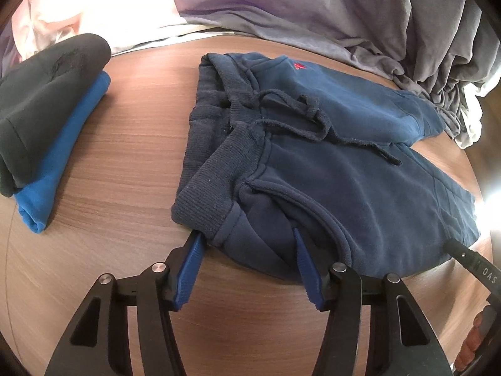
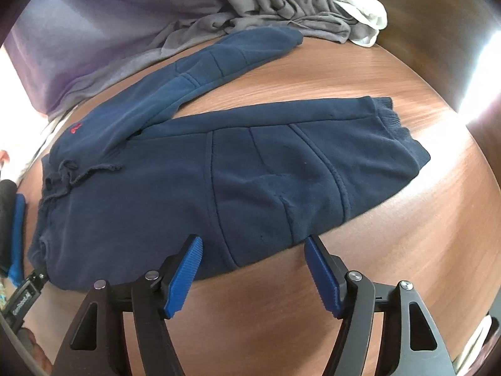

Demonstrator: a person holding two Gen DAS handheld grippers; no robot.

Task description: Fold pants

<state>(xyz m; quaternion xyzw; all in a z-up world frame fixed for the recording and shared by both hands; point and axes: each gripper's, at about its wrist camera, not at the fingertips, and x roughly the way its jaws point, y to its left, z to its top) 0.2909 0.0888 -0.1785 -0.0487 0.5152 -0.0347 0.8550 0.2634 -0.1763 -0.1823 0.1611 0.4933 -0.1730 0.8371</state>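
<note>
Mostly flat: navy sweatpants spread on the wooden table, waistband toward the left side, the two legs splayed apart in a V, far leg running up against a heap of grey cloth.

Left hand-held gripper: jaws wide, straddling the near corner of the ribbed waistband; the outer finger seems to slip under the hem, the inner one into a fold beside the pocket seam. Not closed on anything yet.

Right hand-held gripper: jaws wide, tips just at the near edge of the close leg, about mid-thigh. Also not pinching.

Handling, as judged: thick fleece, soft and limp, light enough but bulky; no stiffness, so it will sag between two hold points. Not slippery on ribbed pads. Waistband rib and cuff are the firmest, thickest spots for a hold; seams next best. Loose drawstring could snag or trail.

Off to the side: a folded stack, dark garment over a bright blue one, well apart from the pants.
</note>
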